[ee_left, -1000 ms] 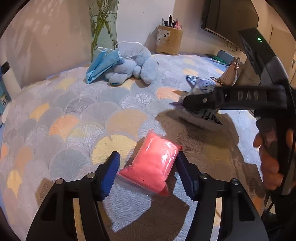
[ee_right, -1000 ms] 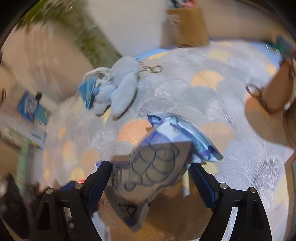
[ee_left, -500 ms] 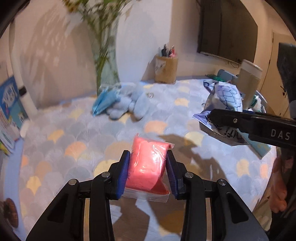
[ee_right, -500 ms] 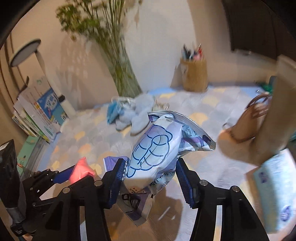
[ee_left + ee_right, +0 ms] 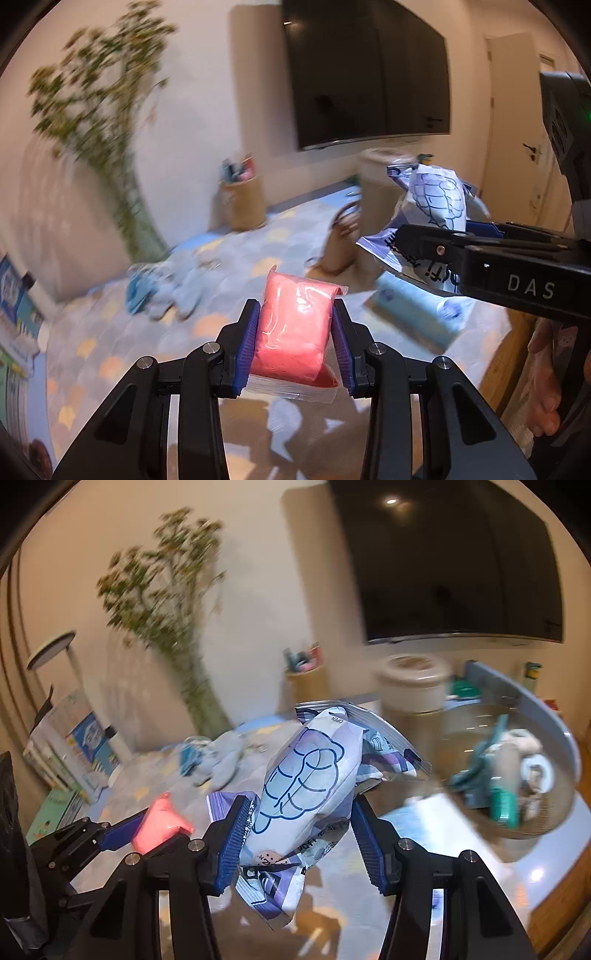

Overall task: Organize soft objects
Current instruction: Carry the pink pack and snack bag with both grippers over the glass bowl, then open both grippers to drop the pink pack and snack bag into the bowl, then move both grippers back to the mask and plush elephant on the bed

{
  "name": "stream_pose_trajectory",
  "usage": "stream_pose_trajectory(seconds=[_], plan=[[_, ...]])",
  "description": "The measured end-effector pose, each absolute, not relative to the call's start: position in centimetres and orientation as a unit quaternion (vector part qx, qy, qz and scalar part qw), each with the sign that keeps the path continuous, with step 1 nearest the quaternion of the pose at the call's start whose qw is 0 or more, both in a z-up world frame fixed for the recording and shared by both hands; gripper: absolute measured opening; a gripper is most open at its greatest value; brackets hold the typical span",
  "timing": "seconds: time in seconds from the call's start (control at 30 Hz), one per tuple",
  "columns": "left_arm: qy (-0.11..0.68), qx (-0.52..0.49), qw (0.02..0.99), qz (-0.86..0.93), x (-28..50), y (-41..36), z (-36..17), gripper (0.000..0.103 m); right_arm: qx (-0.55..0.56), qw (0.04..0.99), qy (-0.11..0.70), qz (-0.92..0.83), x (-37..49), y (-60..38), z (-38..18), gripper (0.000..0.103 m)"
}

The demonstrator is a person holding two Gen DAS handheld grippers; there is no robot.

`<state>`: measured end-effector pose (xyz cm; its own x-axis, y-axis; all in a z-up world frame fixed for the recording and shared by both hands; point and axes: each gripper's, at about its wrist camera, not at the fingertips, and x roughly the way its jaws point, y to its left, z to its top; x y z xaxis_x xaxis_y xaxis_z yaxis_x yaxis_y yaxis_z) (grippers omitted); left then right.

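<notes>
Left wrist view, fingers: the left gripper (image 5: 297, 338) has its blue-padded fingers (image 5: 246, 347) closed on both sides of a pink bag (image 5: 295, 325), which stands upright between them, lifted clear of the bench (image 5: 92, 332).
Pink bag: soft pink filling inside a clear plastic pouch; the pouch's transparent lower edge hangs below the pads. In the right wrist view its top (image 5: 160, 821) shows at lower left, clamped in the left gripper.
Right wrist view, fingers: the right gripper (image 5: 297, 840) grips a purple-and-white packet (image 5: 308, 786) with its fingers (image 5: 234, 840) pressed against the crumpled sides.
Purple-and-white packet: puffy, creased, printed with a blue cloud-like outline; it tilts up and to the right, and its bottom end droops below the fingers. From the left wrist view it (image 5: 436, 201) sits up at the right, held above the bench, beside the pink bag but apart from it.
Bench: covered by a cloth with a pale fan pattern in grey, yellow and orange.
Blue plush toy (image 5: 173, 291): lying on the bench beyond the pink bag, blurred, with something blue just beside it.
Further back: a brown pen holder (image 5: 243, 203) against the wall, a tall vase of green branches (image 5: 122, 192) to its left, a dark wall screen (image 5: 369, 70) above.
Right side: a round container (image 5: 513, 760) holding teal and white items, blurred.
</notes>
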<state>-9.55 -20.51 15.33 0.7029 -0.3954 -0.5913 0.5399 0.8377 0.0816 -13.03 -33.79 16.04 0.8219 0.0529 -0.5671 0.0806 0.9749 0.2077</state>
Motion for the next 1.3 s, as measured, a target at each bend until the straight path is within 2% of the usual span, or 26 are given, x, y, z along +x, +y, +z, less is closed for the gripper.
stream_pose_trajectory(seconds=[0.23,0.43,0.77,0.9,0.93,0.97,1.0,1.03,1.07,1.1,1.13,1.3], plan=[[0.266,0.126,0.885,-0.361,-9.6,-29.4,19.2,0.035,0.155,0.951,0.251,-0.095,-17.3,-43.6,18.0,0.055],[0.278,0.115,0.862,-0.408,-7.6,-37.9,19.7,0.035,0.180,0.935,0.243,-0.184,-17.8,-53.7,19.2,0.055],[0.306,0.135,0.854,-0.397,-3.8,-47.8,13.9,0.036,0.244,0.893,0.329,-0.185,-10.0,-64.6,15.3,0.055],[0.310,0.138,0.860,-0.382,-2.3,-49.6,12.7,0.038,0.195,0.876,0.407,-0.171,-7.4,-65.4,13.0,0.057],[0.312,0.138,0.861,-0.377,-2.0,-49.9,12.4,0.047,0.179,0.872,0.422,-0.175,-7.4,-65.5,12.6,0.060],[0.314,0.139,0.860,-0.377,-2.0,-49.9,12.3,0.048,0.164,0.868,0.436,-0.172,-7.4,-65.7,12.2,0.067],[0.318,0.142,0.857,-0.379,-1.9,-50.1,12.0,0.049,0.160,0.866,0.444,-0.164,-7.6,-65.9,11.9,0.068],[0.325,0.146,0.851,-0.385,-1.9,-50.3,11.7,0.054,0.159,0.865,0.448,-0.161,-7.8,-66.3,11.6,0.072],[0.333,0.151,0.845,-0.390,-1.9,-50.4,11.4,0.070,0.159,0.862,0.453,-0.165,-8.2,-66.6,11.5,0.073],[0.334,0.154,0.844,-0.390,-2.2,-50.4,11.3,0.077,0.160,0.859,0.458,-0.164,-8.6,-66.9,11.4,0.073],[0.327,0.152,0.847,-0.391,-2.6,-50.2,11.3,0.080,0.163,0.860,0.457,-0.160,-9.3,-67.0,11.6,0.073],[0.309,0.168,0.841,-0.411,-4.5,-49.3,11.8,0.080,0.197,0.871,0.428,-0.143,-12.1,-67.0,12.8,0.076]])
